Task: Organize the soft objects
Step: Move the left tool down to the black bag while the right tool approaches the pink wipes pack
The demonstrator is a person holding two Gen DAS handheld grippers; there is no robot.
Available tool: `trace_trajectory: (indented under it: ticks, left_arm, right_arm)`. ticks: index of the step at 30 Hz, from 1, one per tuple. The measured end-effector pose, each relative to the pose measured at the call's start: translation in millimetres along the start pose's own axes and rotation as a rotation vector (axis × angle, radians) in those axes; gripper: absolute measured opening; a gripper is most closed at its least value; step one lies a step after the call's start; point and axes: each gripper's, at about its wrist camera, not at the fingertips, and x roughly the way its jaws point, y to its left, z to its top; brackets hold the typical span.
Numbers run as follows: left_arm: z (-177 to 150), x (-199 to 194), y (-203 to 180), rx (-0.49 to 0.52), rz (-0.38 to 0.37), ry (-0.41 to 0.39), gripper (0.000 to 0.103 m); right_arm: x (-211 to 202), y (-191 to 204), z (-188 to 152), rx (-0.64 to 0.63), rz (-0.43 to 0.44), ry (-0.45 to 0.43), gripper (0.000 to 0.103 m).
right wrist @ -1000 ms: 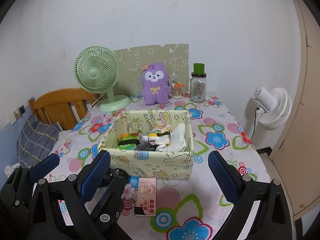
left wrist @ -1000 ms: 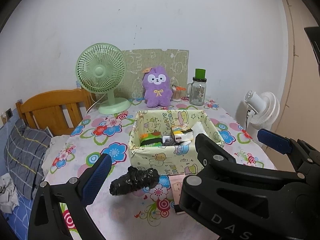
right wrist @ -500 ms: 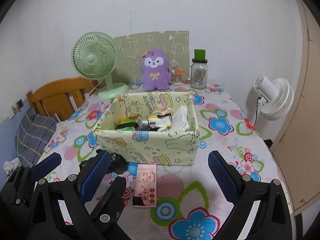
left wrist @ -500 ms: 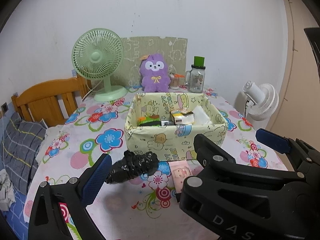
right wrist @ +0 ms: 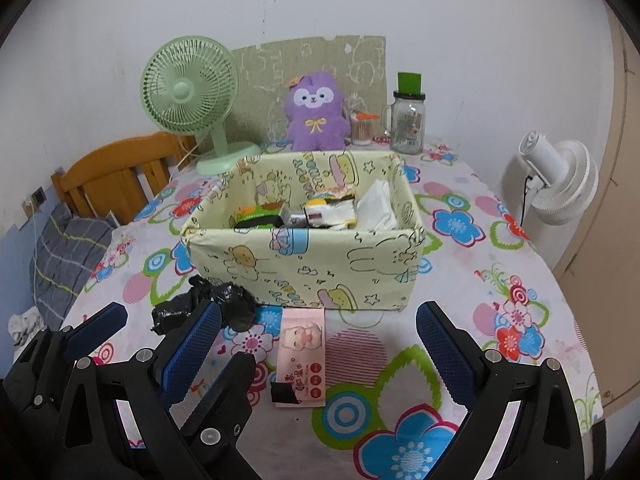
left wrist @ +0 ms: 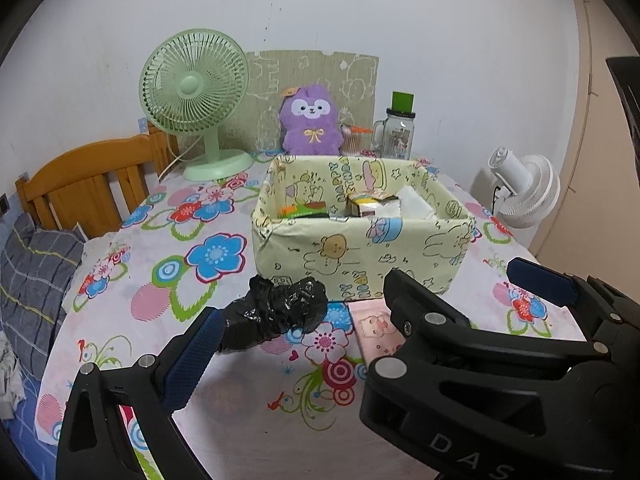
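Observation:
A crumpled black plastic bag [left wrist: 280,312] [right wrist: 208,304] lies on the flowered tablecloth just in front of the yellow cartoon-print fabric box [left wrist: 360,256] [right wrist: 304,264]. My left gripper [left wrist: 316,332] is open, and the bag sits by the tip of its left pad. Beside the bag lies a pink tissue packet [left wrist: 376,328] [right wrist: 304,356], which my open right gripper [right wrist: 318,312] frames from the near side. The right gripper's black finger crosses the left wrist view and hides my left gripper's right finger. Packets and white tissue fill the box. A purple plush [left wrist: 310,120] sits at the back.
A green desk fan [left wrist: 196,92] and a glass jar with a green lid [left wrist: 396,136] stand at the back wall. A white fan [left wrist: 524,188] stands beyond the table's right edge. A wooden headboard [left wrist: 88,184] and a plaid pillow [left wrist: 36,280] are on the left.
Both grippers have come lower and closer to the table; the box, bag and pink packet look nearer. My left gripper's left pad now reaches the black bag.

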Motion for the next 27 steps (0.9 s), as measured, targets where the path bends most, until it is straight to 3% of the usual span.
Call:
trace_trajectory:
  ticks: [27]
  left_arm:
    - [1.7,41.4,23.3,0.043,-0.006,0.078,0.101]
  right_arm:
    - [47.1,13.1,2.8,-0.003,0.014,0.093,0.099]
